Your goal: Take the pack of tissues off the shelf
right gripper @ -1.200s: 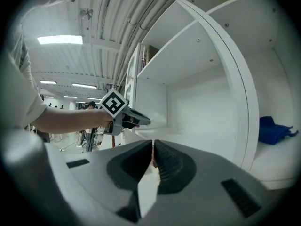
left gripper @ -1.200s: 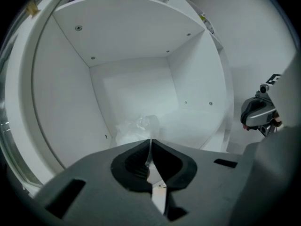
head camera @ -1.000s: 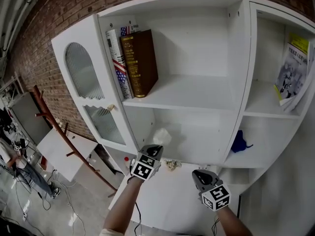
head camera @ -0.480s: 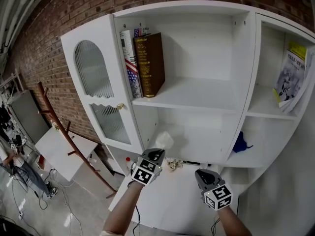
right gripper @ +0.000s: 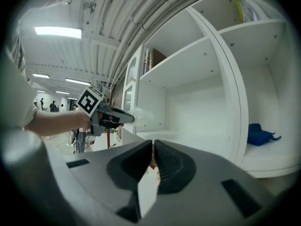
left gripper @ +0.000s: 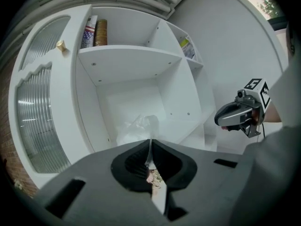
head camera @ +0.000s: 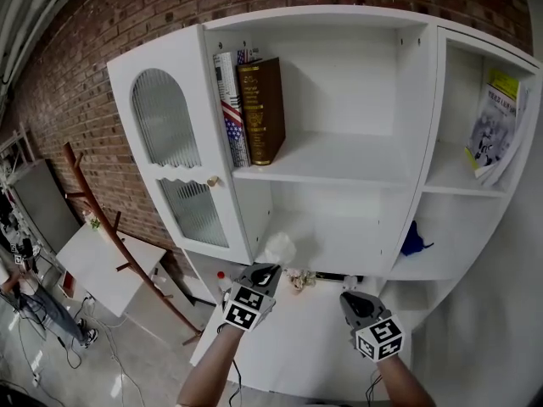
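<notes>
The pack of tissues is a white crinkly plastic packet. It hangs in the air in front of the lower shelf opening. My left gripper is shut on its near edge. In the left gripper view the pack sticks out past the closed jaws of the left gripper. My right gripper is to the right over the white counter, jaws together and empty. The right gripper view shows the left gripper with the pack at its tip.
Books stand on the upper shelf. The glass cabinet door stands open on the left. A blue cloth and a magazine lie in the right compartments. A small crumpled object lies on the counter.
My left gripper has drawn back a little from the shelf with the pack still in it. The right gripper has hardly moved.
</notes>
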Demonstrator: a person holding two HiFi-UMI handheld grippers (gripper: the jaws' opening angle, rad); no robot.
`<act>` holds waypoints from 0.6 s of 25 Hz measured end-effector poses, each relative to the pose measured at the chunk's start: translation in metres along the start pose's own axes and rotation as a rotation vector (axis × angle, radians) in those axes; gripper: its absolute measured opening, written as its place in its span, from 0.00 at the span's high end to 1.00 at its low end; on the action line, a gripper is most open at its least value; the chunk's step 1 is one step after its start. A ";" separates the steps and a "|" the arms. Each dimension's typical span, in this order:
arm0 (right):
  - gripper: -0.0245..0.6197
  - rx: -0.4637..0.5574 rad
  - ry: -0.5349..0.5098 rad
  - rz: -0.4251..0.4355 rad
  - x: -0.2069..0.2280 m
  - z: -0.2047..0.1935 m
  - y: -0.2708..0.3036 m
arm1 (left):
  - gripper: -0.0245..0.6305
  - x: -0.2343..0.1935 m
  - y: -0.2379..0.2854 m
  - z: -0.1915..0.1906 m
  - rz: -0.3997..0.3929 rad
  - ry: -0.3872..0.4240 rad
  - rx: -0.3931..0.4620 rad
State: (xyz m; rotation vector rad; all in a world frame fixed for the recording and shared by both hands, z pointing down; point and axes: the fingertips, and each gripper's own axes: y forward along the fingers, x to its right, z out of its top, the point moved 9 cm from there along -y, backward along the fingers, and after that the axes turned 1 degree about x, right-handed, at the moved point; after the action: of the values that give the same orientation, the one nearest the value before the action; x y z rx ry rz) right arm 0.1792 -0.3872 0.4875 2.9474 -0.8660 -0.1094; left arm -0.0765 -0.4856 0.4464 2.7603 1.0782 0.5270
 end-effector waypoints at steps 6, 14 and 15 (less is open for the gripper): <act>0.91 0.007 -0.001 -0.034 -0.011 0.002 -0.010 | 0.93 0.003 -0.021 -0.006 -0.016 -0.001 0.032; 0.91 0.003 -0.001 -0.079 -0.030 -0.001 -0.026 | 0.93 0.008 -0.052 -0.019 -0.021 -0.027 0.072; 0.91 0.000 0.001 -0.086 -0.033 -0.002 -0.029 | 0.93 0.010 -0.055 -0.022 -0.027 -0.028 0.077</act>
State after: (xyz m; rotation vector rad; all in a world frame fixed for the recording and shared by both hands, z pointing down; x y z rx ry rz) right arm 0.1675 -0.3449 0.4888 2.9845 -0.7397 -0.1122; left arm -0.1124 -0.4387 0.4560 2.8058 1.1512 0.4507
